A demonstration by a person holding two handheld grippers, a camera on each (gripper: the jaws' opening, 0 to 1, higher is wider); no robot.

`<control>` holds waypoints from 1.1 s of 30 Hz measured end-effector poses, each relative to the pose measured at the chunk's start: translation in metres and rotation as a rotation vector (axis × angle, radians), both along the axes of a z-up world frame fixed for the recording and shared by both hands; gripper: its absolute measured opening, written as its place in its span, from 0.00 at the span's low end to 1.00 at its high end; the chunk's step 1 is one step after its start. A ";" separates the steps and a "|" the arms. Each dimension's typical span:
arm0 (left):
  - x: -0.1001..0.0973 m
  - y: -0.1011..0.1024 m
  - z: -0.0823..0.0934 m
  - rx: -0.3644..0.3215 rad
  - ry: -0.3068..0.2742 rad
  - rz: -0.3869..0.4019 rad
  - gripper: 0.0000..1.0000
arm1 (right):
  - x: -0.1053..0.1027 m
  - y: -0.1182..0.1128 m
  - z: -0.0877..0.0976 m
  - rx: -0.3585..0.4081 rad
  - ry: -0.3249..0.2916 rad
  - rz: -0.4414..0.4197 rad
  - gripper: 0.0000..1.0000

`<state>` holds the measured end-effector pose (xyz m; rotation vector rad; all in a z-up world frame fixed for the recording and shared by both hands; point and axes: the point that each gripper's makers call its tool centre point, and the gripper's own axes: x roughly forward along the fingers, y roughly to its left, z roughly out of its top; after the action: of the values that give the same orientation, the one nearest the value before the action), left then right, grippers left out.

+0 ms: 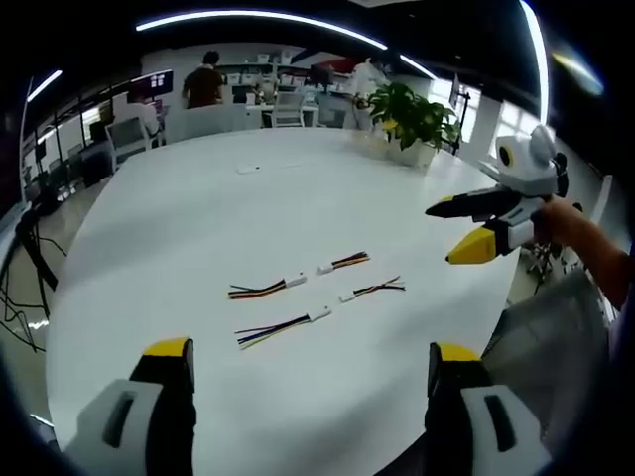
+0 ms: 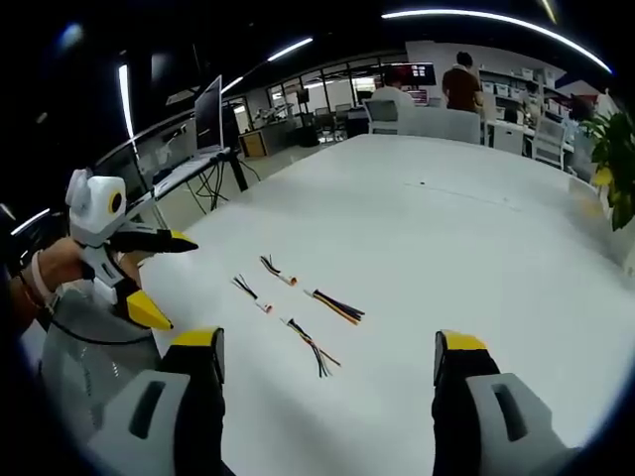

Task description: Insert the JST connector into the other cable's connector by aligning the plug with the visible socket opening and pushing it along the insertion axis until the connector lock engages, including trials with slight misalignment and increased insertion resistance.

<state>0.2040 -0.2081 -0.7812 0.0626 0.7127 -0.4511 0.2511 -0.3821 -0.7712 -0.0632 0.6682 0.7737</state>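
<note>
Left gripper [image 1: 310,382]: released; both yellow-tipped jaws stand wide apart over the near edge of the table, holding nothing; in the right gripper view it shows at the left [image 2: 169,280], jaws spread, held by a hand
Right gripper [image 2: 329,372]: released; jaws spread wide above the table, grasping nothing; in the left gripper view it enters from the right [image 1: 448,234], jaws apart, in the air beyond the right edge of the table, held by a hand
Table [image 1: 179,218]: large, white, rounded; carries four short cable pieces near its middle
Near-left cable [image 1: 282,328]: multicoloured wires with a white connector at its right end, lying flat
Far-left cable [image 1: 266,289]: multicoloured wires, white connector at its right end
Far-right cable [image 1: 343,263]: white connector at its left end, wires running right
Near-right cable [image 1: 373,290]: thin dark and red wires, small white connector at its left end
Cable layout: two loose rows, connector ends facing each other across a small gap; no pair is mated, none touches a gripper
Potted plant [image 1: 414,120]: green, at the far right of the table
Background: office desks, chairs and a person standing [image 1: 204,83] far beyond the table
</note>
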 end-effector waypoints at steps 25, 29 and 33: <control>0.038 0.022 0.010 0.025 -0.073 0.002 0.82 | 0.018 0.015 -0.007 -0.026 -0.011 0.032 0.75; 0.046 0.015 0.012 -0.009 -0.088 -0.008 0.83 | 0.021 0.019 -0.007 -0.041 -0.022 0.062 0.75; 0.050 0.005 0.014 -0.060 -0.087 -0.029 0.87 | 0.025 0.022 -0.004 -0.044 -0.036 0.084 0.71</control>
<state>0.2538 -0.2029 -0.7674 0.0364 0.6129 -0.4944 0.2761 -0.3598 -0.7754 -0.1460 0.6518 0.8369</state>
